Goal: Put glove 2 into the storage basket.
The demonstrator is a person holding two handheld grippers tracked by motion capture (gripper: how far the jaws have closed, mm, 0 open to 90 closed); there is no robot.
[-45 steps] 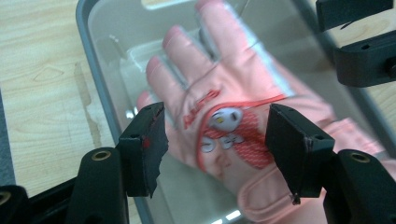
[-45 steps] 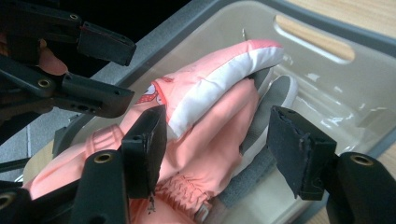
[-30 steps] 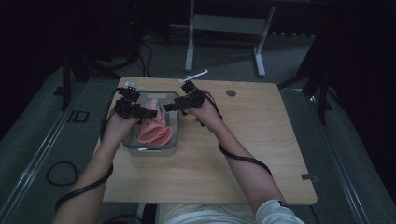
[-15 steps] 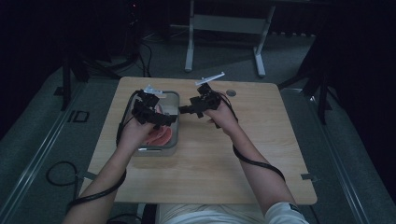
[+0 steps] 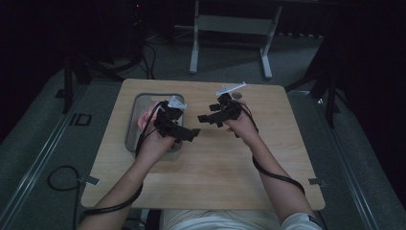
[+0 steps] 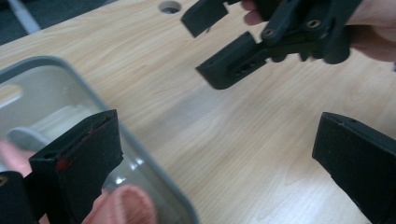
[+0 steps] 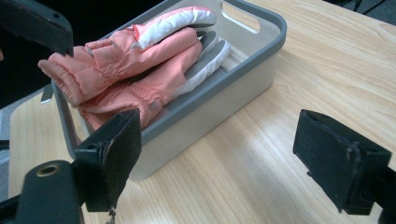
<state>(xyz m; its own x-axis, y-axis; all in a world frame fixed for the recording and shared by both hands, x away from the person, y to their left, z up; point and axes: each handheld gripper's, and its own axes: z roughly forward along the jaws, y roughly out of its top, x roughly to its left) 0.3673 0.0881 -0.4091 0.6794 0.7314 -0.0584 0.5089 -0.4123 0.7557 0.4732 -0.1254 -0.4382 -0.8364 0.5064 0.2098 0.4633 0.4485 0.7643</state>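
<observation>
A grey bin (image 5: 133,125) stands on the left part of the wooden table, with a pair of pink and white gloves (image 7: 140,70) lying inside it. My left gripper (image 5: 190,133) hovers at the bin's right rim, pointing right, and its jaws have just been opening. In the left gripper view they stand wide apart over bare wood, with the left gripper (image 6: 215,163) holding nothing. My right gripper (image 5: 207,113) points left toward the bin (image 7: 261,51) from the table's middle. The right gripper (image 7: 224,161) has also just opened, with only table between its jaws.
The other hand's gripper (image 6: 261,42) faces my left one at close range. A round hole (image 5: 237,96) is cut in the tabletop near the far edge. A metal stand's legs (image 5: 194,43) rise behind the table. Cables trail from both grippers along the forearms.
Both hands have drawn away from the bin toward the right. Both grippers' jaws have spread wider. The bin and the gloves stay where they were.
</observation>
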